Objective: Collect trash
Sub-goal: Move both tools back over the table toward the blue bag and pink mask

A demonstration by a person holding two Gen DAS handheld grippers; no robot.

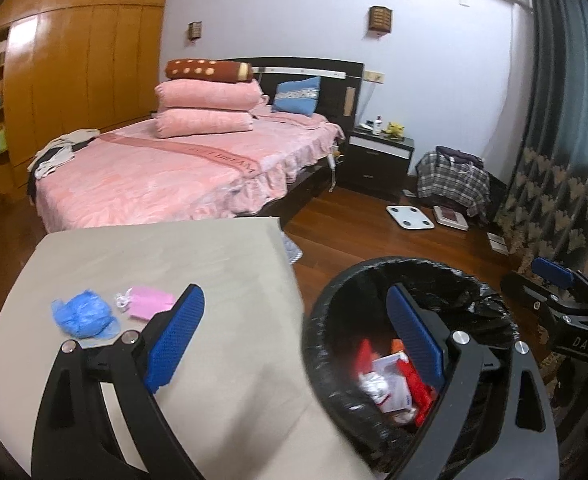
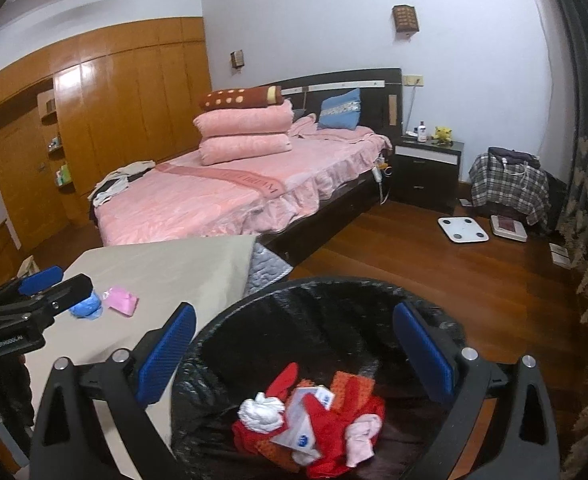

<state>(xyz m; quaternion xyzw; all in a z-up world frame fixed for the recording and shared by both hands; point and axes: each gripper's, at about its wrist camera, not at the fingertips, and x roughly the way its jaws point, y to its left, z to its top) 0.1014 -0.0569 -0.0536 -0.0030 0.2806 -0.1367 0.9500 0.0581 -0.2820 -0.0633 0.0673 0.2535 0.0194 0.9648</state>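
Note:
A black-lined trash bin (image 1: 334,320) (image 2: 222,344) stands beside a beige table (image 1: 154,256) (image 2: 154,268) and holds red, white and orange scraps (image 2: 314,420). On the table lie a crumpled blue plastic piece (image 1: 84,318) (image 2: 86,306) and a pink packet (image 1: 150,304) (image 2: 123,300). My left gripper (image 1: 294,336) is open and empty, straddling the table edge and bin rim. My right gripper (image 2: 294,352) is open and empty above the bin. Each gripper shows in the other's view: the right one (image 1: 554,292), the left one (image 2: 38,284).
A bed with pink covers (image 1: 166,168) stands behind the table. A dark nightstand (image 1: 378,156), a plaid-covered bag (image 1: 454,180) and two floor scales (image 1: 410,218) are on the wood floor to the right. A patterned curtain (image 1: 566,200) hangs at the far right.

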